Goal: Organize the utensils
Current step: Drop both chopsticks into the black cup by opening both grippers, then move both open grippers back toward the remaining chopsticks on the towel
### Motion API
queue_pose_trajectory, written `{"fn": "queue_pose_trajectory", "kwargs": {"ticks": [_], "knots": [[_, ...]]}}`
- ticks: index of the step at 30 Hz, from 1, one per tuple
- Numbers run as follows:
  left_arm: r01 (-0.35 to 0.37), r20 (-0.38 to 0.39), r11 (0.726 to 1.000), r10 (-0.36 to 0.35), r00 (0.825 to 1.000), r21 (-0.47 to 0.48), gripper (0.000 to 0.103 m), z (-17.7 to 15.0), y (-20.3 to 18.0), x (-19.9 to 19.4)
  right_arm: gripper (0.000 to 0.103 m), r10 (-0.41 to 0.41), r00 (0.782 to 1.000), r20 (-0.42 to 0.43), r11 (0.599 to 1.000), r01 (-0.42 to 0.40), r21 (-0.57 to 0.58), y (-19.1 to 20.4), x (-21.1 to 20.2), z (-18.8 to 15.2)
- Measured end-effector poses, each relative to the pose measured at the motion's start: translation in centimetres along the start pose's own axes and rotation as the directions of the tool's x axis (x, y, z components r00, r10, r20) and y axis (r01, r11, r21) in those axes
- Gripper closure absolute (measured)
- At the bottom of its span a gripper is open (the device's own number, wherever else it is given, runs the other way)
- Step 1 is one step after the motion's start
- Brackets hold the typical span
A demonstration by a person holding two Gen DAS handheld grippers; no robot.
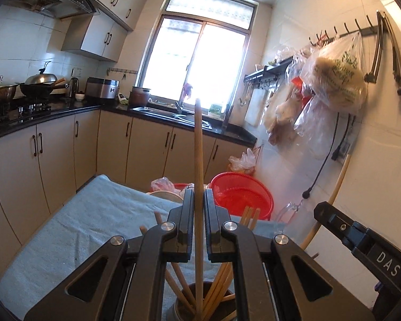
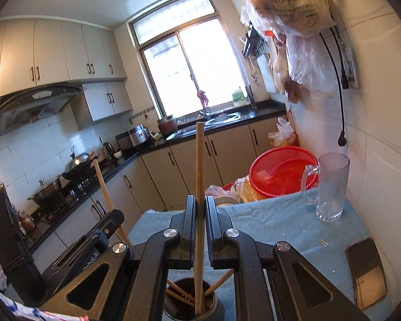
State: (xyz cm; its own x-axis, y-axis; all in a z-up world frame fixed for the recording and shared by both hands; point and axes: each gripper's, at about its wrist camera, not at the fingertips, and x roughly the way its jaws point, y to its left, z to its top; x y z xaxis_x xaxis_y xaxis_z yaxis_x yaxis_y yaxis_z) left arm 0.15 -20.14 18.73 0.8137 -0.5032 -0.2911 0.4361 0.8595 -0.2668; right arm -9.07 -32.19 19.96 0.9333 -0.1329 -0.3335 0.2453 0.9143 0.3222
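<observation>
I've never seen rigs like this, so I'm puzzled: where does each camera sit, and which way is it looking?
Left wrist: on the left gripper, looking along its fingers, shut on a wooden chopstick, toward the bright kitchen window.
Right wrist: on the right gripper, likewise clamping a wooden chopstick, same direction.
Both share the window, the red plastic basket and the dark round chopstick holder.

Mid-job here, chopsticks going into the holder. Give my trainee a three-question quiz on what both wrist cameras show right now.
1. True or false: the left gripper is shut on a chopstick.
2. What does the right gripper hold: A a spoon, B a chopstick, C nothing?
3. Which clear vessel stands on the blue cloth by the wall?

Key: 1 true. 2 B. 3 the glass mug.
</observation>
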Motion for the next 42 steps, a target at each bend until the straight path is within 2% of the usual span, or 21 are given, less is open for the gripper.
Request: {"fn": "queue_pose_trajectory", "kwargs": {"ticks": [5,8,9,10,13,18,22,24,32,38,42], "knots": [[-0.023,-0.019,1.0,0.023,1.0,-0.007,0.096,-0.5,0.5,0.1,0.095,-0.016,0.999,-0.036,1.0,0.016,-0.015,0.0,0.6,-0.8],[-0.027,-0.03,0.999,0.026,0.999,-0.018,0.083,-0.3,0.7,-0.5,0.095,-0.02,0.998,-0.057,1.0,0.019,-0.015,0.0,0.9,-1.0],[-0.035,-0.028,0.999,0.035,0.999,-0.023,0.072,-0.3,0.8,-0.9,0.093,-0.018,0.998,-0.06,1.0,0.017,-0.014,0.0,0.9,-1.1],[-0.043,-0.024,0.999,0.042,0.999,-0.028,0.066,-0.2,0.9,-1.4,0.091,-0.018,0.998,-0.066,1.0,0.017,-0.017,0.0,1.0,-1.1],[-0.033,-0.008,0.999,0.033,0.999,-0.03,0.063,0.1,0.9,-3.0,0.073,-0.014,0.997,-0.073,1.0,0.013,-0.016,0.0,0.9,-1.1],[-0.05,-0.027,0.999,0.05,0.998,0.0,0.058,0.5,0.8,-5.5,0.073,-0.009,0.998,-0.059,1.0,0.008,-0.017,0.4,-0.5,-0.5],[-0.093,-0.037,0.995,0.094,0.995,0.042,0.04,0.4,0.9,-8.0,0.067,-0.007,0.999,-0.033,1.0,0.006,-0.026,0.8,-2.7,0.0],[-0.123,-0.031,0.991,0.125,0.992,0.06,0.037,0.1,1.2,-9.4,0.061,-0.01,1.0,-0.021,0.999,0.009,-0.033,0.9,-4.0,0.0],[-0.195,-0.112,0.977,0.205,0.972,0.09,0.035,-2.1,3.1,-13.1,0.058,-0.021,1.0,-0.013,0.999,0.02,-0.05,1.2,-8.7,-1.7],[-0.27,-0.164,0.958,0.283,0.945,0.095,0.035,-4.6,4.5,-15.1,0.052,-0.042,0.999,-0.02,0.998,0.041,-0.039,0.9,-11.5,-4.4],[-0.292,-0.202,0.951,0.308,0.93,0.106,0.035,-6.2,5.6,-16.0,0.049,-0.057,0.997,-0.047,0.998,0.057,0.006,0.1,-12.7,-6.6]]}}
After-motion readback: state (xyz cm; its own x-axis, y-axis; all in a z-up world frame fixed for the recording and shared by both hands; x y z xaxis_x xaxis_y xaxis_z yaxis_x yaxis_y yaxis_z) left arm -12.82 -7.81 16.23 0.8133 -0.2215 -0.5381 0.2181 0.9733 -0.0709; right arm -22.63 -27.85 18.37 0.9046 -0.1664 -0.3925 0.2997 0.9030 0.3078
